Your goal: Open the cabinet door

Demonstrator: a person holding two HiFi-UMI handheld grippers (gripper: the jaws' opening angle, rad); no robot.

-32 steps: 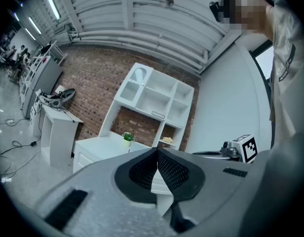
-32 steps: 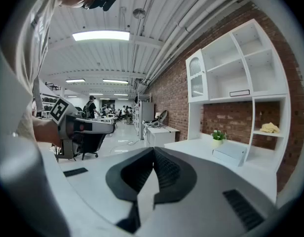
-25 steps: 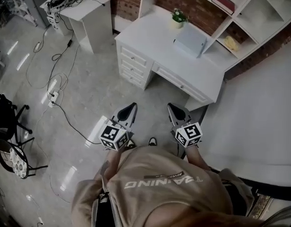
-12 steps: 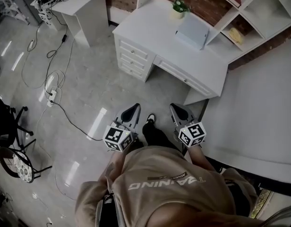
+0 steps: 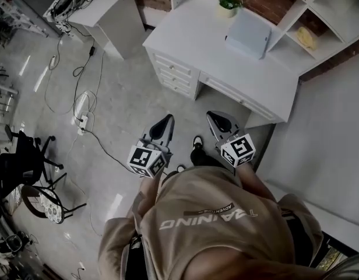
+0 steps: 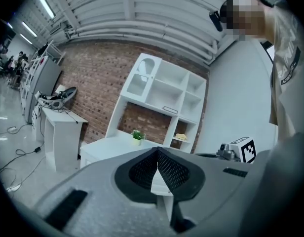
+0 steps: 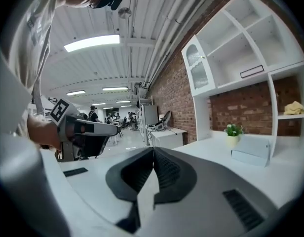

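A white shelf unit stands on a white desk against the brick wall. Its top left compartment has a closed arched glass cabinet door, also seen in the right gripper view. My left gripper and right gripper are held side by side over the floor, pointing at the desk and well short of it. Both are shut with nothing between the jaws, the left and the right alike. The left gripper view shows the right gripper's marker cube.
On the desk stand a small potted plant and a pale blue box; drawers fill its left side. A small white table stands at left, cables and a power strip lie on the floor, chairs stand far left, a white wall runs along the right.
The person has stepped towards the desk, and both grippers have moved forward with them. The jaws of both have stayed shut.
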